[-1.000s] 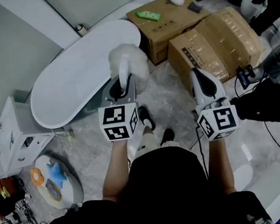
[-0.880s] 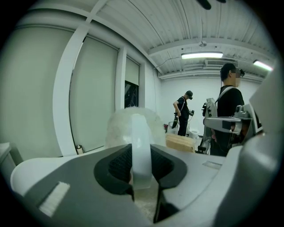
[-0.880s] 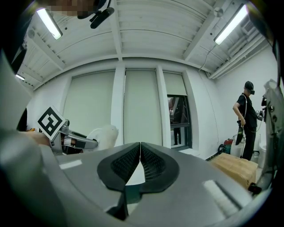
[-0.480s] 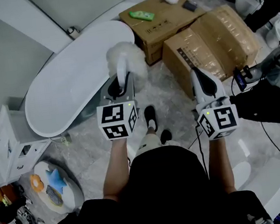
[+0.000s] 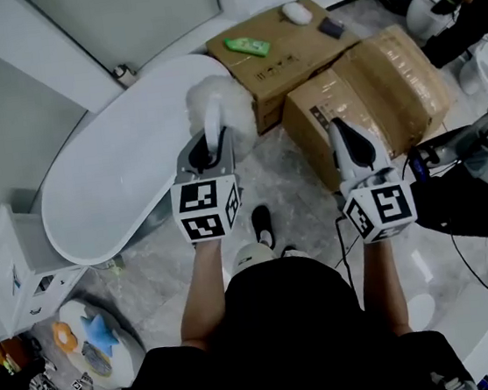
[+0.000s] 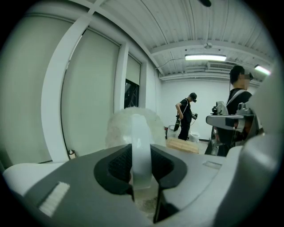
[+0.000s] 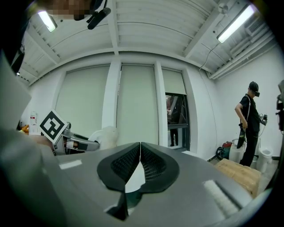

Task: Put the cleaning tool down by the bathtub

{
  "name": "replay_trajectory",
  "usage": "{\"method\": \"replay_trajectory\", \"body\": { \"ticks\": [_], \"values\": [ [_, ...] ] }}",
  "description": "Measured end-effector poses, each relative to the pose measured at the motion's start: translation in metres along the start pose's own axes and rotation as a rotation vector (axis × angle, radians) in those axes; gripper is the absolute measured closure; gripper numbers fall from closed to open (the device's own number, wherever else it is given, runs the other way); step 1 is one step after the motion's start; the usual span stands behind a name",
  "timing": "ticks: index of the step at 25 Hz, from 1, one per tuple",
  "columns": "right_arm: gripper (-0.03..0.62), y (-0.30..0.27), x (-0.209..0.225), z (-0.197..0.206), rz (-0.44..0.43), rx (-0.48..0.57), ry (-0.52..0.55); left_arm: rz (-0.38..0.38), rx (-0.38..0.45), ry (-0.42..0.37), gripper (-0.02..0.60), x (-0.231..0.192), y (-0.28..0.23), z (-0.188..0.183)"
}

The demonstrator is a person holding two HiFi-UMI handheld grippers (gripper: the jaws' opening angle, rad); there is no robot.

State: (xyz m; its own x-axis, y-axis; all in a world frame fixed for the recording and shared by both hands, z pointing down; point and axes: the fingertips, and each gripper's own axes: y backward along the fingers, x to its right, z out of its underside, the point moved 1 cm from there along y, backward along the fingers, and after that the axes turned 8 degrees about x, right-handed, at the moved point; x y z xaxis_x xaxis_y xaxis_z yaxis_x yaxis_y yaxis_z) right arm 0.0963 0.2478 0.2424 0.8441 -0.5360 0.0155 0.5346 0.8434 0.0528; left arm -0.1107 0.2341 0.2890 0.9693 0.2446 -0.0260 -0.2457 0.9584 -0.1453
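Presently the cleaning tool (image 5: 220,104) is grasped by its handle in the left claw (image 5: 212,149), near the bathtub (image 5: 127,177) at centre-left; the right claw (image 5: 348,146) is clenched.

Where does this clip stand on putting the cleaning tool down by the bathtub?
Done: the cleaning tool is picked up, its translucent handle clamped in the left tongs. In hand: it is held upright, fluffy head up, close to the bathtub; the right tongs are shut and empty. Left: lowering it to the floor by the tub and letting go.
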Motion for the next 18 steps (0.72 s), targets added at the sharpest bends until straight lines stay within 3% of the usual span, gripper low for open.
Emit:
{"method": "replay_trajectory", "body": {
  "ticks": [9, 18],
  "values": [
    [0.583, -0.077, 0.001, -0.011, -0.001, 0.011, 0.011, 0.030, -0.004, 0.015, 0.500, -0.049, -0.060, -0.009],
    [0.583, -0.117, 0.006, 0.005, 0.032, 0.002, -0.027, 0.043, -0.033, 0.014, 0.500, -0.081, -0.100, 0.000]
  ]
}}
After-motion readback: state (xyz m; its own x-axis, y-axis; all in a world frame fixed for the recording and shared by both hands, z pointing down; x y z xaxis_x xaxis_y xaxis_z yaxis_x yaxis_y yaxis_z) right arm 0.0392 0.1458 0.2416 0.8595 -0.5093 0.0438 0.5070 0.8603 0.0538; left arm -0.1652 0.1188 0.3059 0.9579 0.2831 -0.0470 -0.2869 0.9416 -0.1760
